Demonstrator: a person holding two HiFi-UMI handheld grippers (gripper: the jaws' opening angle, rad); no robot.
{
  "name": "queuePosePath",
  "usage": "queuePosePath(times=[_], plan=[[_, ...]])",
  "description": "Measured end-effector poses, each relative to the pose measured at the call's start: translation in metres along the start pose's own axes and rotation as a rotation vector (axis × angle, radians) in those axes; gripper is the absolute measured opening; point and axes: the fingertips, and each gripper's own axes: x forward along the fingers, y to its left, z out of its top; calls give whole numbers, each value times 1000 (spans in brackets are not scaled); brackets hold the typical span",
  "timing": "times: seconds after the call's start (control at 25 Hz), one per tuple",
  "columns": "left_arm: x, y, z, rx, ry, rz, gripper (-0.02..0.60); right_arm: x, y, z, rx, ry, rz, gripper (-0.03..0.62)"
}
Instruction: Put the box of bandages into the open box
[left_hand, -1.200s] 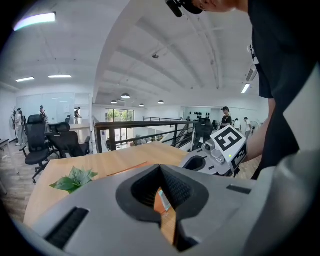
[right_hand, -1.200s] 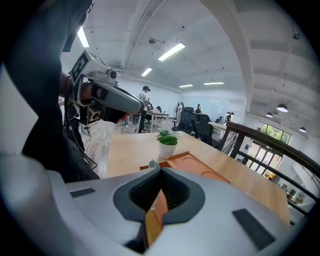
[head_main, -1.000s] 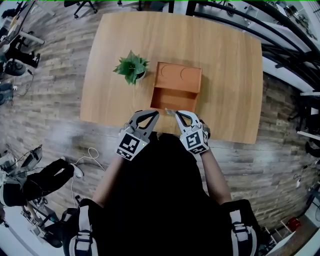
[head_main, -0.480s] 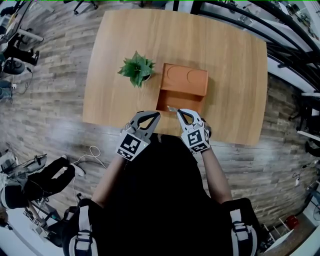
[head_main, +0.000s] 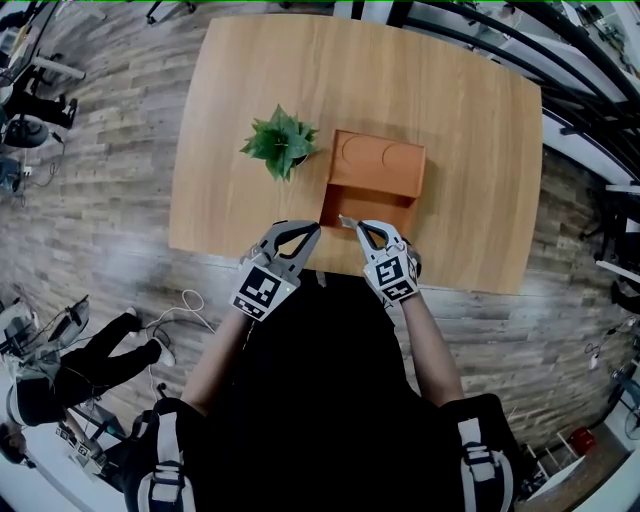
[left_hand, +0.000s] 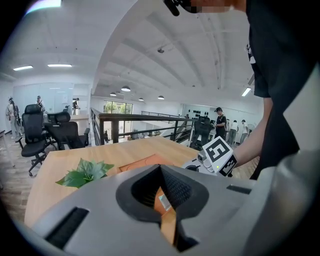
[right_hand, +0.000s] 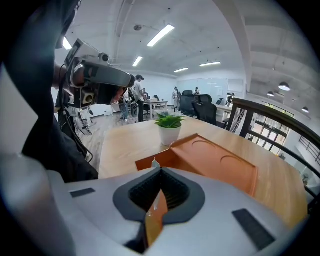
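The open orange box (head_main: 375, 165) lies on the wooden table (head_main: 450, 130), its lid with two round recesses folded back behind the open compartment. My right gripper (head_main: 356, 226) is shut at the box's near edge. A small pale sliver (right_hand: 153, 163) sticks out at its tips; what it is I cannot tell. My left gripper (head_main: 314, 229) is beside it to the left, tips together, just short of the box's near left corner. The box (right_hand: 215, 160) fills the right gripper view's middle. No box of bandages shows in any view.
A small potted plant (head_main: 284, 146) stands just left of the box, white-potted in the right gripper view (right_hand: 169, 129). The table's near edge (head_main: 250, 250) runs under both grippers. Office chairs (left_hand: 37, 132), a railing and distant people stand around the table.
The table and box have slid slightly right and toward me in the head view. Both grippers keep their pose, their tips now a little closer to the box's near edge.
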Motion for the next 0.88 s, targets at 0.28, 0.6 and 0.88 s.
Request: queuePosePath(times=[0.28,0.6,0.88], plan=[[3,5,-2,0,6,-16,20,13,-3,-12,36,30,-7,25],[0,10,-3,12,10,-24,20,20,-8,-23,71,60,-31,25],[0,10,-2,17,9,-19,19,22,-15,-31,80,86,-61,26]])
